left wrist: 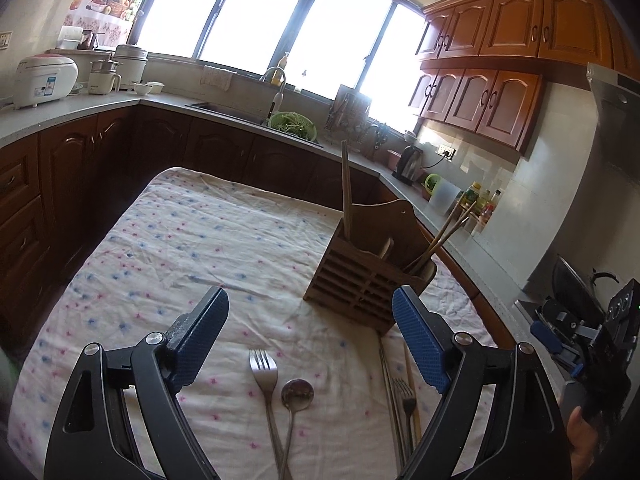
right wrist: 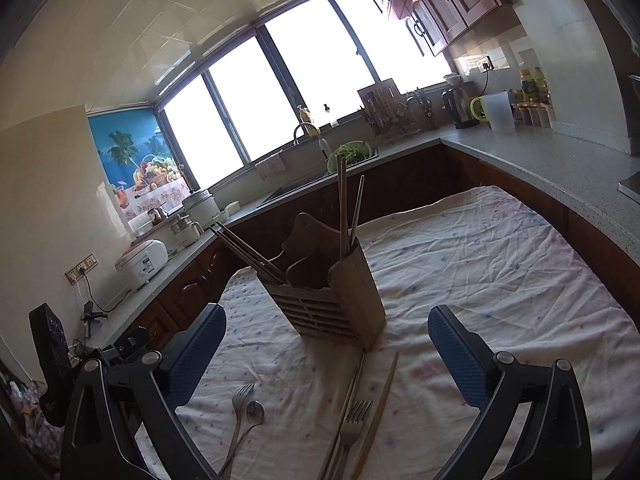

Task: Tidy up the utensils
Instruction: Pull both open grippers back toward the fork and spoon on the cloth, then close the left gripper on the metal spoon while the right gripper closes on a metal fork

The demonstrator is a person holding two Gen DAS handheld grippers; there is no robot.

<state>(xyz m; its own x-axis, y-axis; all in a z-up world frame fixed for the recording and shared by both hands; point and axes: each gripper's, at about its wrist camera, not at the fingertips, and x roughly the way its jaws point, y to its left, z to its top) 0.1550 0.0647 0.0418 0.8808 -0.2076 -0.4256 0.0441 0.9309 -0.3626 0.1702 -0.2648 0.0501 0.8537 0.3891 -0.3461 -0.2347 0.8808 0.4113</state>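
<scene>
A wooden utensil holder [left wrist: 362, 278] [right wrist: 332, 300] stands on the cloth-covered table and holds several chopsticks [left wrist: 444, 236] [right wrist: 248, 250]. A fork [left wrist: 264, 376] and a spoon [left wrist: 297, 394] lie crossed on the cloth below my left gripper [left wrist: 310, 322], which is open and empty. A second fork [right wrist: 354, 420], metal chopsticks [right wrist: 348, 404] and a wooden chopstick [right wrist: 382, 404] lie below my right gripper [right wrist: 326, 338], also open and empty. The first fork [right wrist: 240, 404] and spoon [right wrist: 254, 414] show at its left. The right gripper also shows at the edge of the left wrist view [left wrist: 568, 344].
The table cloth [left wrist: 168, 240] [right wrist: 500, 280] is white with small dots. A kitchen counter [left wrist: 80, 104] [right wrist: 540, 156] wraps around with a rice cooker [left wrist: 44, 80], sink, green colander [left wrist: 292, 124], kettle [right wrist: 460, 108] and bottles.
</scene>
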